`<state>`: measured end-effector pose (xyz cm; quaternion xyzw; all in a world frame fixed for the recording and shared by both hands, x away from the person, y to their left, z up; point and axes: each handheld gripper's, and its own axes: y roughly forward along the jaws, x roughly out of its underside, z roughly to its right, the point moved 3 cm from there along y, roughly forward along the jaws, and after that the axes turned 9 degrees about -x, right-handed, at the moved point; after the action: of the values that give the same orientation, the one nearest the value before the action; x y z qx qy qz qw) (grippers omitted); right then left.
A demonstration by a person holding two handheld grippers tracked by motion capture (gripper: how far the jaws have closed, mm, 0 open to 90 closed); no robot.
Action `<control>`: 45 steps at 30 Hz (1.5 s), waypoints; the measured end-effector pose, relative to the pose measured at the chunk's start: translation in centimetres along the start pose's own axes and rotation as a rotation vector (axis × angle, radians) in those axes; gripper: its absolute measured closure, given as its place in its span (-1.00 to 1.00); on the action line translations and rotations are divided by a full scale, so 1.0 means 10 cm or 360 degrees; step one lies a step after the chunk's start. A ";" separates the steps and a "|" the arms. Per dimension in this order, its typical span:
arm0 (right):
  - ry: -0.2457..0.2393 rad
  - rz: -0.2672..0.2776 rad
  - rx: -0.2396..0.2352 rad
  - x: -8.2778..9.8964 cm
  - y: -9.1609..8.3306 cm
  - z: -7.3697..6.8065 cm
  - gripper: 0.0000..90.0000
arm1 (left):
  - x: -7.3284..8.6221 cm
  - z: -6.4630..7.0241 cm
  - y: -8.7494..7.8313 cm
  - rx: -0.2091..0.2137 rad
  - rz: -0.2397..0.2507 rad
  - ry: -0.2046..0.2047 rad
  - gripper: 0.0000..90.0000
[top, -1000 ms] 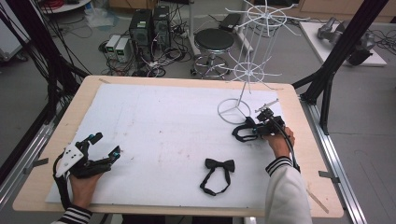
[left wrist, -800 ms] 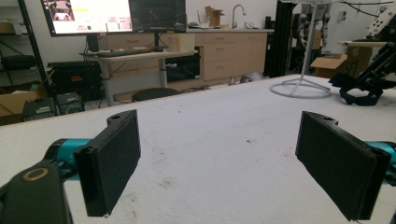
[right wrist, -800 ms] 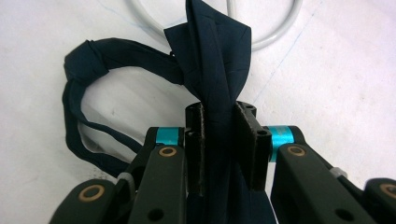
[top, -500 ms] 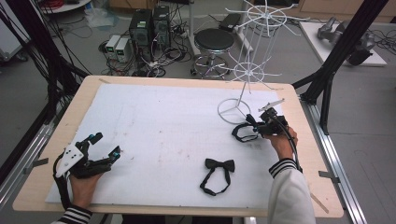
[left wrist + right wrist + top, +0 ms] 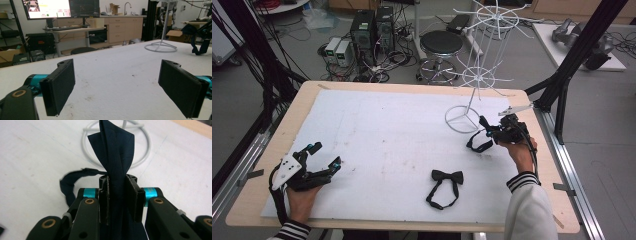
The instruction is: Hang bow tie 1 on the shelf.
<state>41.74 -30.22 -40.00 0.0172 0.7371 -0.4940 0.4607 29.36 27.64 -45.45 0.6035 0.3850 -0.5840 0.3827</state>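
My right gripper is shut on a dark navy bow tie, held a little above the white mat close to the round base of the white wire stand. The tie's neck strap hangs in a loop below it. A second black bow tie lies flat on the mat near the front edge. My left gripper rests at the front left, jaws wide open with nothing between its pads. From the left gripper view the held tie shows at far right.
The white mat covers a wooden table. The wire stand's spokes spread out above the back right. Black frame posts stand at the table's right. A stool and computers sit on the floor beyond.
My right gripper has lifted the navy bow tie slightly and carried it a bit toward the stand. The left gripper and the black bow tie have stayed put.
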 end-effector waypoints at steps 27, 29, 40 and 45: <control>-0.0120 0.0303 -0.0081 -0.07 -0.29 -0.26 0.65 | 0.00 0.00 0.00 -0.0002 0.0001 0.0003 -0.68; -0.0130 0.0324 -0.0075 -0.06 -0.32 -0.26 0.65 | 0.00 0.00 0.00 -0.0002 -0.0003 0.0009 -0.68; -0.0177 0.0446 -0.0091 -0.10 -0.43 -0.33 0.65 | 0.00 0.00 0.00 -0.0002 -0.0002 0.0014 -0.68; -0.0204 0.0493 -0.0096 -0.11 -0.49 -0.36 0.66 | 0.00 0.00 0.00 0.0000 -0.0002 0.0013 -0.68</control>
<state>37.61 -29.59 -35.44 0.0853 0.7091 -0.3949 0.5779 29.34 27.61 -45.45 0.6056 0.3870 -0.5818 0.3809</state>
